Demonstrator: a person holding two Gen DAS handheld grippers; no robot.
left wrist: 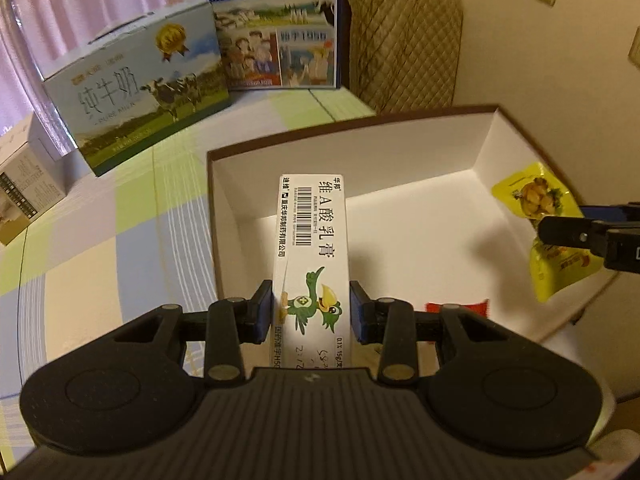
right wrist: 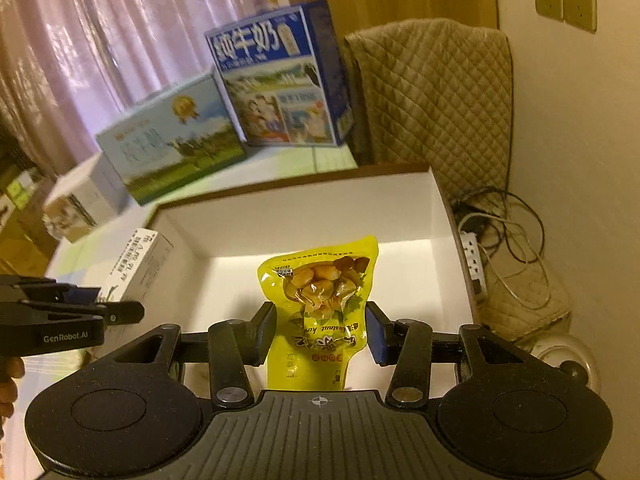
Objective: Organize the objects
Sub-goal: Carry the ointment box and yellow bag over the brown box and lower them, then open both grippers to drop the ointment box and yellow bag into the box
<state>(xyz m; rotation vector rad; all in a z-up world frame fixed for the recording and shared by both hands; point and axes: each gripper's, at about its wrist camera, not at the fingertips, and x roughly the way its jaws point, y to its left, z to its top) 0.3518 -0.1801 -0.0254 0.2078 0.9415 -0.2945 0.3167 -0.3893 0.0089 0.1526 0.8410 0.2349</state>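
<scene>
Both grippers over white box [left wrist: 404,216], jaws on carton [left wrist: 310,248] & pouch [right wrist: 320,300].

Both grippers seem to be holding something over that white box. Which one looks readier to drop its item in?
Probably the right. Its yellow snack pouch hangs over the middle of the open white box. The left gripper holds its ointment carton over the box's near corner, closer to the rim.

Warm-lit rm: pink curtains [right wrist: 80,40], quilted chair cover [right wrist: 432,92], wall sockets [right wrist: 564,4], cream wall w/ cables [right wrist: 508,232].
</scene>
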